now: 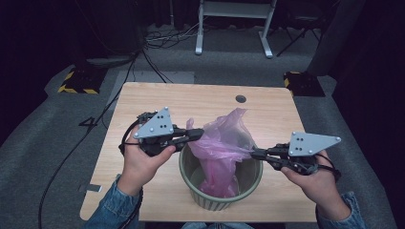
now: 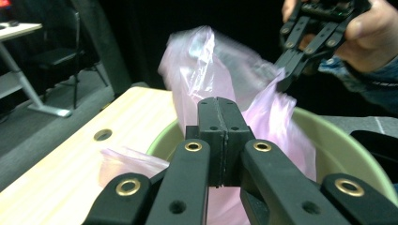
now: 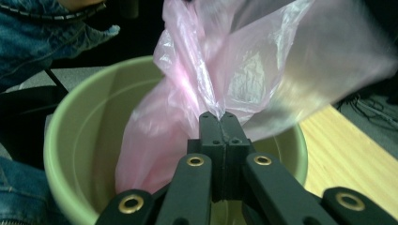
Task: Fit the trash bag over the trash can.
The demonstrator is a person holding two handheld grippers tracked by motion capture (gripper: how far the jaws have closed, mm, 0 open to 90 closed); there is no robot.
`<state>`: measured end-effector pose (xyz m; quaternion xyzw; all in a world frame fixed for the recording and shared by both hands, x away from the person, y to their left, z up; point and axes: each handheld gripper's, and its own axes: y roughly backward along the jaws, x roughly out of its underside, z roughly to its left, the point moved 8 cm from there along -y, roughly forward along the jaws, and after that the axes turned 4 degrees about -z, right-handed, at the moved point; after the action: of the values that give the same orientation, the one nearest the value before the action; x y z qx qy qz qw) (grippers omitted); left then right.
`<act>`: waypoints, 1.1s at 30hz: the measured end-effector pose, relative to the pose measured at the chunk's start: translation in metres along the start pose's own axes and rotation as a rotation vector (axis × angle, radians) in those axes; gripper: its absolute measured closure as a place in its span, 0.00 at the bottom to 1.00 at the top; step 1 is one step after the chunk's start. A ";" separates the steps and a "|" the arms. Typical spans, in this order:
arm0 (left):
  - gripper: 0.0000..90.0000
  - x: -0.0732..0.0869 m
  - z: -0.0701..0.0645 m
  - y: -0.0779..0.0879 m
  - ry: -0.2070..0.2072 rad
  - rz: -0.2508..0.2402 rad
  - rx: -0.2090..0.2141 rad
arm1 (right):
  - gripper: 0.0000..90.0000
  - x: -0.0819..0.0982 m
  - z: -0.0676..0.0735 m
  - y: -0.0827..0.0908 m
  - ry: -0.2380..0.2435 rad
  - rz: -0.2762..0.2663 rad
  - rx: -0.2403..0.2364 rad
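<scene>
A thin, translucent pink plastic bag sits partly inside a round, pale green ribbed plastic bin that stands on the near half of a light wooden table. The bag's lower part hangs down into the bin while its upper part rises above the rim, pulled out to both sides. The left gripper, held in the person's left hand, reaches in from the left at the bin's rim; in the left gripper view its jaws are pressed together with pink film bunched around them, and a fold seems to be pinched there, though the black pads hide the exact contact. The right gripper, in the right hand, comes in from the right, and in the right gripper view its jaws are closed tight on a gathered edge of the bag just above the bin. A small round hole marks the far side of the table.
</scene>
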<state>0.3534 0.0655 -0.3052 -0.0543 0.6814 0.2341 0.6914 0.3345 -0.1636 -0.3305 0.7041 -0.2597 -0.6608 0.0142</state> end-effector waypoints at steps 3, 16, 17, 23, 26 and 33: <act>1.00 0.009 0.006 0.008 0.014 0.008 -0.024 | 1.00 0.008 -0.001 0.006 -0.015 0.015 0.004; 1.00 0.031 0.029 0.044 0.061 0.012 -0.141 | 1.00 0.041 -0.010 0.041 -0.103 0.039 0.057; 1.00 0.033 0.030 0.048 0.062 0.014 -0.146 | 1.00 0.043 -0.011 0.044 -0.109 0.038 0.064; 1.00 0.046 0.035 0.061 0.090 0.024 -0.180 | 1.00 0.055 -0.013 0.058 -0.141 0.046 0.087; 1.00 0.052 0.038 0.068 0.095 0.031 -0.204 | 1.00 0.059 -0.015 0.065 -0.149 0.048 0.105; 1.00 0.061 0.045 0.084 0.119 0.016 -0.232 | 1.00 0.068 -0.019 0.081 -0.191 0.059 0.119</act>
<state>0.3587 0.1723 -0.3405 -0.1422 0.6899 0.3129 0.6371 0.3234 -0.2658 -0.3617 0.6296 -0.3191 -0.7076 -0.0332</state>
